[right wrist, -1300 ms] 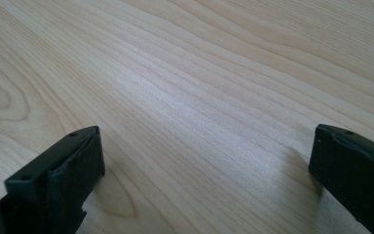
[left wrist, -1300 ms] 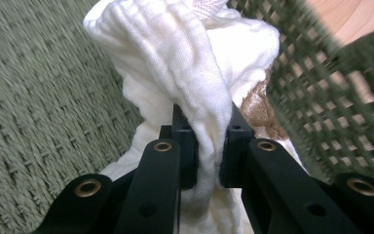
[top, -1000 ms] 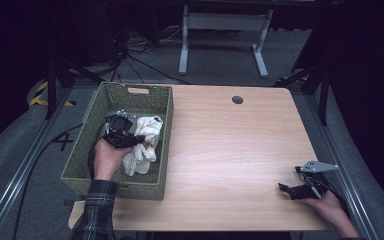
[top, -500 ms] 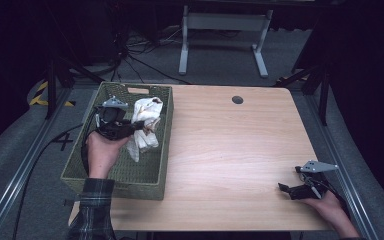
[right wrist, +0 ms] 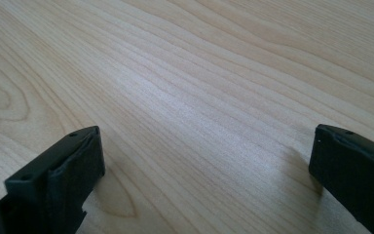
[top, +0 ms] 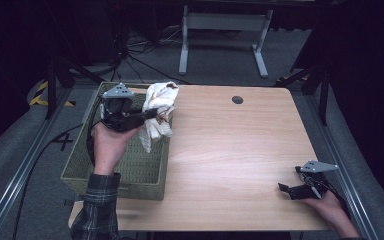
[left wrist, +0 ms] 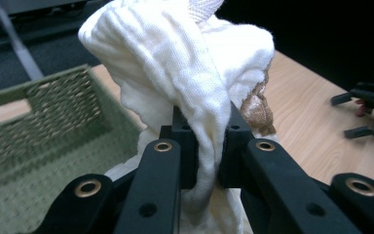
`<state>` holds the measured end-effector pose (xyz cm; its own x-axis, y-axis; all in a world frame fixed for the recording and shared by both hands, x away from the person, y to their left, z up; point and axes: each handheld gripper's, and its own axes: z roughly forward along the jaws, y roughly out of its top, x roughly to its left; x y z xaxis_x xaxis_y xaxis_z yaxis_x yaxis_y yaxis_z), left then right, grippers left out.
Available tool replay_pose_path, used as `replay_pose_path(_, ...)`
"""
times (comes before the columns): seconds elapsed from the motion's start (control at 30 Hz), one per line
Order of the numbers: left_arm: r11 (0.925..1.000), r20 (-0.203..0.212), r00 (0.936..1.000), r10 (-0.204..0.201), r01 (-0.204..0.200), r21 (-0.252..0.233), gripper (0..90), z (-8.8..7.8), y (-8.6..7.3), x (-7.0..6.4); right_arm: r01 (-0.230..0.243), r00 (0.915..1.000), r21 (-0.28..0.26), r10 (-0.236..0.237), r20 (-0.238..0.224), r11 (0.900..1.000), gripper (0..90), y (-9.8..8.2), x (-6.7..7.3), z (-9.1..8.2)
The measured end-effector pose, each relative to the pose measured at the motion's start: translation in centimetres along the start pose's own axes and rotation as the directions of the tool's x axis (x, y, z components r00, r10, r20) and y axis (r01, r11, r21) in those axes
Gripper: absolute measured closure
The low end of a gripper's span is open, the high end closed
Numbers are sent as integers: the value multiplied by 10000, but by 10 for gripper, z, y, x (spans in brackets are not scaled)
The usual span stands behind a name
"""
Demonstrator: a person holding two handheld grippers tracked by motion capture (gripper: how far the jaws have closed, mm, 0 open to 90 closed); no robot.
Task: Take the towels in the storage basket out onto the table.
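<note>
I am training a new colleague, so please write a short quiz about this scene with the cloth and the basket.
1. True or false: the left gripper is shut on the white cloth.
2. Where does the right gripper rest? A) inside the basket B) on the table, near its right front corner C) on the floor
3. Fill in: the cloth hangs above the right side of the green woven ____.

Key:
1. True; the jaws pinch a fold of the cloth.
2. B; its jaws stand open over bare wood of the table.
3. basket.
</note>
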<state>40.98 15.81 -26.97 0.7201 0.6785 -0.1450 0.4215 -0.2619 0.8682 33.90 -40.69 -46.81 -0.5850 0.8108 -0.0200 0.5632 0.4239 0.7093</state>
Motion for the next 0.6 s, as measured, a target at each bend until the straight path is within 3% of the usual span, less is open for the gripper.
replay_pose_path(0.3,9986,824,9955,476,-455,-269,817,12,18,-19,4,10000,4,-4,-2,10000,0,0,0,0)
replay_pose_path(0.6,9954,1698,9811,928,-875,-388,817,31,30,-43,10,10000,6,-10,-11,10000,0,0,0,0)
